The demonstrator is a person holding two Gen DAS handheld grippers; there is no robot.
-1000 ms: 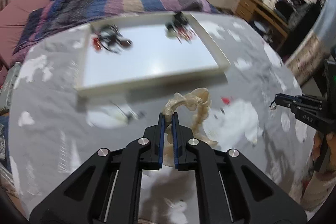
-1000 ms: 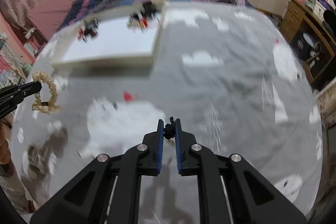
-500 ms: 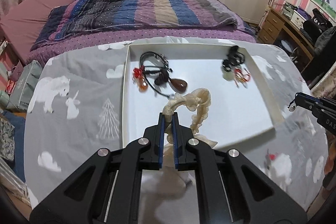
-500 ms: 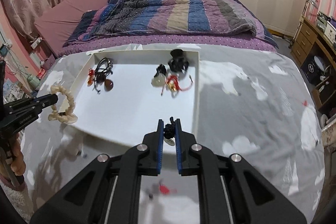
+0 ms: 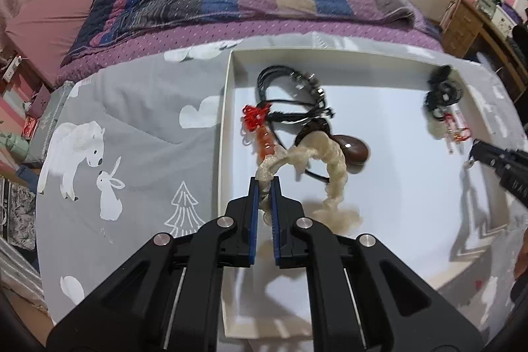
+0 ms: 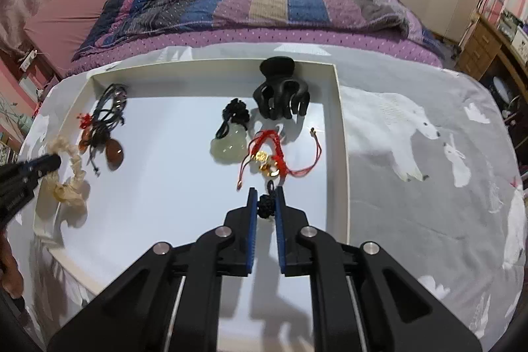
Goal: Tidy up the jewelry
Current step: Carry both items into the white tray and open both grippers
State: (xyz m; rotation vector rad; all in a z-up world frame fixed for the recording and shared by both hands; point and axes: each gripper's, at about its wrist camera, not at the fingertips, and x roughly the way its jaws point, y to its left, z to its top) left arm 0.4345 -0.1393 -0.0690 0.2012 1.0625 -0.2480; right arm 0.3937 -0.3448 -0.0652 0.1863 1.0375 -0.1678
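With the left gripper [image 5: 263, 187] pinching the cream scrunchie [image 5: 330, 160] low-centre over the white tray [image 6: 340, 127] and the right gripper [image 6: 266, 203] clamping a black knotted cord [image 6: 266, 205], each best lowered onto bare floor before letting go.

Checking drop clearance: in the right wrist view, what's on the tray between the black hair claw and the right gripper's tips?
In the right wrist view, the red cord bracelet with gold charms lies between the black hair claw and the right gripper, which is shut on a black knotted cord.
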